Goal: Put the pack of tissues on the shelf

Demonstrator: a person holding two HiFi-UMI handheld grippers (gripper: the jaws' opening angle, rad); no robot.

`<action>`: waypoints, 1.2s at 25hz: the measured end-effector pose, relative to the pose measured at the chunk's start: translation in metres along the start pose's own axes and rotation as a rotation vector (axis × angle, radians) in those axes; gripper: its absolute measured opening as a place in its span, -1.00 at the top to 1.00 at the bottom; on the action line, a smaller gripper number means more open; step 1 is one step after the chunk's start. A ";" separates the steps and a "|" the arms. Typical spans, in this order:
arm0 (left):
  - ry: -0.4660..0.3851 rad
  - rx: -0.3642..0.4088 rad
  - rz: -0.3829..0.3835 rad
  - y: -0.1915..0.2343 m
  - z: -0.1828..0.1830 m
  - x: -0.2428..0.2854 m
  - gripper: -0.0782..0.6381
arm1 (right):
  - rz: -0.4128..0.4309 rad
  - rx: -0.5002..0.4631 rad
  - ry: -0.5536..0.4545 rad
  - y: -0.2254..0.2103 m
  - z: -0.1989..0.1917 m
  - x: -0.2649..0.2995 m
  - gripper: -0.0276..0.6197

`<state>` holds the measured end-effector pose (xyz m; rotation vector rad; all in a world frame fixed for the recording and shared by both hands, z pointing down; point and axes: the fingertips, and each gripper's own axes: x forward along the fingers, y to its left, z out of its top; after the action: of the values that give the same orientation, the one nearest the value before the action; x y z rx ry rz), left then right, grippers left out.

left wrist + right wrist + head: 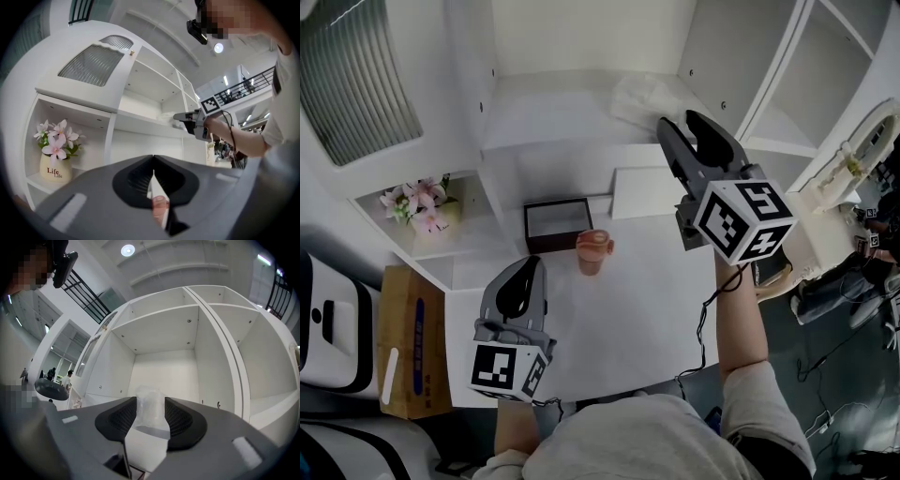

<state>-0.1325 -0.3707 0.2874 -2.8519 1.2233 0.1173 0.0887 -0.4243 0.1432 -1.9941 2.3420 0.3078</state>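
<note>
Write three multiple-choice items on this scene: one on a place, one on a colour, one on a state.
1. Where does the pack of tissues lie? A on the shelf; B on the table; C on the floor.
2. What colour is the cup? A blue; B pink; C green.
3. How do the left gripper's jaws stand? A wide apart; B clamped on the cup; C together.

1 A: it rests on the shelf board.
2 B: it shows pink in the head view.
3 C: the tips meet in the left gripper view.
</note>
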 end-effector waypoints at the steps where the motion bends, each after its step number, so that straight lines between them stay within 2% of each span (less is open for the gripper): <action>1: 0.000 -0.001 -0.001 -0.001 0.000 0.000 0.78 | 0.004 0.002 -0.002 0.001 0.001 -0.001 0.35; 15: 0.001 -0.002 -0.017 -0.004 0.000 0.004 0.78 | 0.017 -0.012 -0.030 0.010 0.007 -0.019 0.29; 18: 0.003 0.000 -0.023 -0.006 0.000 0.005 0.78 | 0.012 -0.024 -0.029 0.011 0.006 -0.023 0.47; 23: 0.007 0.003 -0.040 -0.010 -0.001 0.007 0.78 | 0.008 -0.023 -0.028 0.013 0.000 -0.033 0.90; 30: 0.010 0.005 -0.080 -0.026 -0.004 0.017 0.78 | 0.053 -0.045 0.006 0.024 -0.013 -0.048 0.91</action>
<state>-0.1023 -0.3655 0.2897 -2.8958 1.1074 0.0984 0.0739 -0.3768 0.1669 -1.9570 2.4165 0.3601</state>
